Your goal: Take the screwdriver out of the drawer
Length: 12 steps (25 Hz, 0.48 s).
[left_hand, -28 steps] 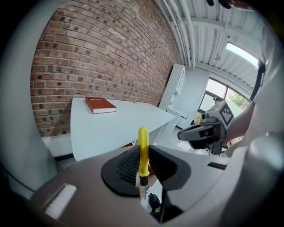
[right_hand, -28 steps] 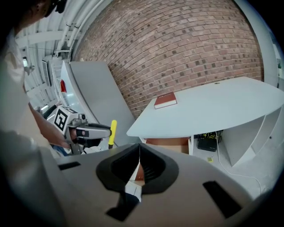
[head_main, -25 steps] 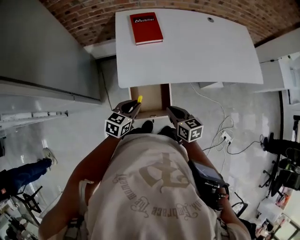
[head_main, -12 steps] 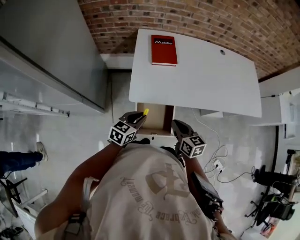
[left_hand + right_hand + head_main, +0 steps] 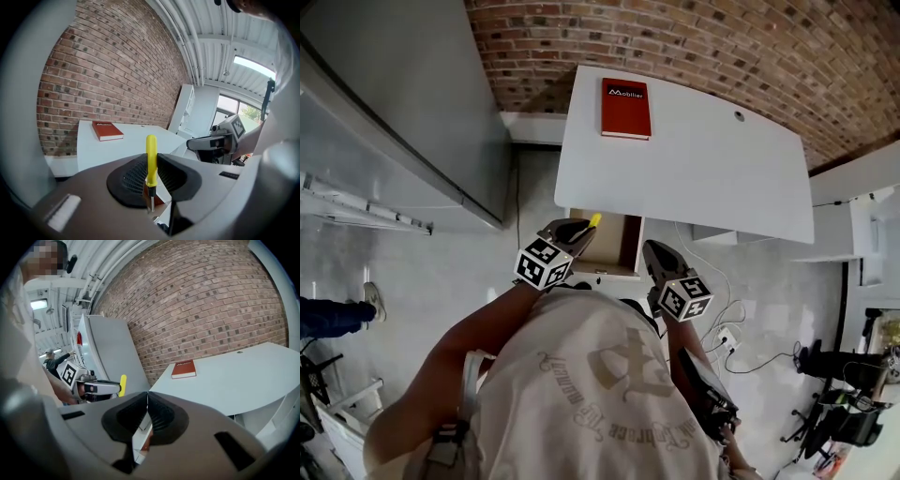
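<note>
My left gripper is shut on a screwdriver with a yellow handle, above the left front corner of the open wooden drawer under the white desk. In the left gripper view the screwdriver stands upright between the pads, its thin metal shaft pointing down. My right gripper hovers at the drawer's right front corner, and in its own view the right gripper is shut with nothing between the jaws. What lies inside the drawer is mostly hidden.
A red book lies at the desk's far left. A tall grey cabinet stands to the left and a brick wall runs behind the desk. Cables and a power strip lie on the floor at right. Another person's legs show at far left.
Both grippers have risen a little in front of the drawer, the left one still carrying the screwdriver. The head camera has tilted, showing more of the brick wall.
</note>
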Available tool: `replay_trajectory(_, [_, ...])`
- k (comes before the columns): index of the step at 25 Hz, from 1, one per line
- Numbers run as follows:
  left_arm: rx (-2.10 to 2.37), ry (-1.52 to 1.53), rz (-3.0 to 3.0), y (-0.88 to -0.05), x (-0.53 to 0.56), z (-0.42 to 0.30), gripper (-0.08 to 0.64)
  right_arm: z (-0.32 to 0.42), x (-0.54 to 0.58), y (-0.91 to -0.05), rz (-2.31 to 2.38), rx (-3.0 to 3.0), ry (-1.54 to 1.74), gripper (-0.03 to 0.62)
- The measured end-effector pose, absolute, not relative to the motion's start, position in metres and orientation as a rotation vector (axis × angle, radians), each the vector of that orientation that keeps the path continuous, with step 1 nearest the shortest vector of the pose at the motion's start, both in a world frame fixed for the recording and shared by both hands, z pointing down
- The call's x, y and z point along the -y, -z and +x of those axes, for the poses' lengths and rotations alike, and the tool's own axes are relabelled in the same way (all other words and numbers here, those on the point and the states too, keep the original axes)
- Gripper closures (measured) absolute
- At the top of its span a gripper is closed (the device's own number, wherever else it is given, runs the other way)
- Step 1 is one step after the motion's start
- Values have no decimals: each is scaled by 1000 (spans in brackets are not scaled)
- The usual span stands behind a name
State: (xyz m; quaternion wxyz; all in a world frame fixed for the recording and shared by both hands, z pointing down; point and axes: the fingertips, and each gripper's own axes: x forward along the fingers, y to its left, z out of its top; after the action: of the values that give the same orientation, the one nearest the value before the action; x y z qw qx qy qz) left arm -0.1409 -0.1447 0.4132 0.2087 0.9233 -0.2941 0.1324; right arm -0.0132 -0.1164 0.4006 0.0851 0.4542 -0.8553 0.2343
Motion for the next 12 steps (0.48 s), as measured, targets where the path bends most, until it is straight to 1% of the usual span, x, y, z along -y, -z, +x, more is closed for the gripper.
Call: replay_trajectory(12, [772,-323,2589,-400,131,-123,501,3,92,-401,1420,2531,-691,586])
